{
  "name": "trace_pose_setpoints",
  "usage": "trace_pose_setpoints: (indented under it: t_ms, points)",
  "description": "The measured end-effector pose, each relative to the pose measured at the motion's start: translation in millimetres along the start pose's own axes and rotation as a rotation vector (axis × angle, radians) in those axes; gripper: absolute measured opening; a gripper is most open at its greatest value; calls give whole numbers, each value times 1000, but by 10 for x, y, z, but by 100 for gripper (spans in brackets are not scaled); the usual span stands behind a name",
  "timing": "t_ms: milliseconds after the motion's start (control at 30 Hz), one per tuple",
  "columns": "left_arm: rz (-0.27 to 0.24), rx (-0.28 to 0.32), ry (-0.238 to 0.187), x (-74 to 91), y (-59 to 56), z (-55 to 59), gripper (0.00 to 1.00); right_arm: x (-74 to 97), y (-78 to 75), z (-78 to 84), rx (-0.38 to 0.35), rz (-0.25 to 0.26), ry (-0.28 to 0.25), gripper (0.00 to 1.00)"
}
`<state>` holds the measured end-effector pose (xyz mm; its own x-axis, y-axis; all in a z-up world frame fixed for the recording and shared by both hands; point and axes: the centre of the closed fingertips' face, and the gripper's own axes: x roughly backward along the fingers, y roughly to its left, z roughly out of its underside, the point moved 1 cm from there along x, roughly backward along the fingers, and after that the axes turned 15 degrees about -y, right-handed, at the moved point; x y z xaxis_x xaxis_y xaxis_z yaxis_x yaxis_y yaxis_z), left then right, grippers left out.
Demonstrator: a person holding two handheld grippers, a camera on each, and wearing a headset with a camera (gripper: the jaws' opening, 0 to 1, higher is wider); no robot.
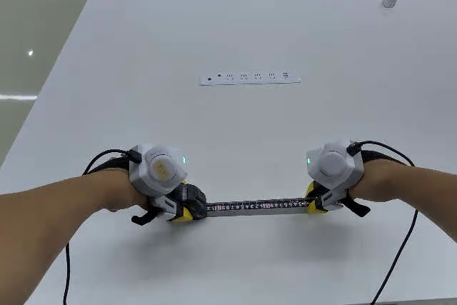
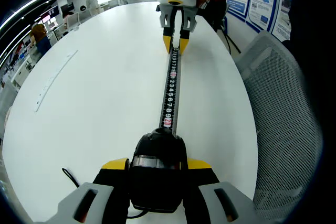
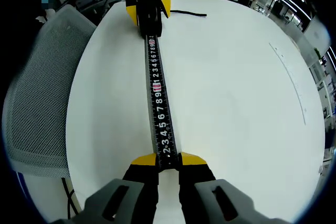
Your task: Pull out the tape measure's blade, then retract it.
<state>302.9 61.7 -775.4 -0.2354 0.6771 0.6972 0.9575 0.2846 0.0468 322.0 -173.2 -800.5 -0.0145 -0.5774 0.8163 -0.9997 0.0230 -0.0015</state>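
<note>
Worktop [image 1: 250, 26] surface is plain white and matte. Along its near edge, the left gripper [image 2: 157, 163] is clamped on the tape measure [image 2: 157, 178], and the right gripper [image 3: 168, 159] pinches the tip of the blade [image 3: 156, 77], drawn out flat between them. A power strip [image 1: 249, 77] lies mid-worktop. A mesh chair [image 3: 42, 93] stands beside the near edge; glossy floor [image 1: 36, 48] borders the left edge.

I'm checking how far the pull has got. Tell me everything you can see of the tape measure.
The tape measure has a black case clamped between the left gripper's yellow-tipped jaws. Its blade is dark with pale numerals and red marks, drawn out straight over the white table. The right gripper pinches its free end.
</note>
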Motion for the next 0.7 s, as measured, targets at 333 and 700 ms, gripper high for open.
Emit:
trace_pose_setpoints:
  t_ms: [333, 700]
  points:
    - [0, 2, -1, 2, 7, 1, 36, 21, 5, 10, -1, 2, 0, 13]
    - [2, 0, 3, 11, 6, 0, 36, 29, 8, 13, 1, 0, 3, 13]
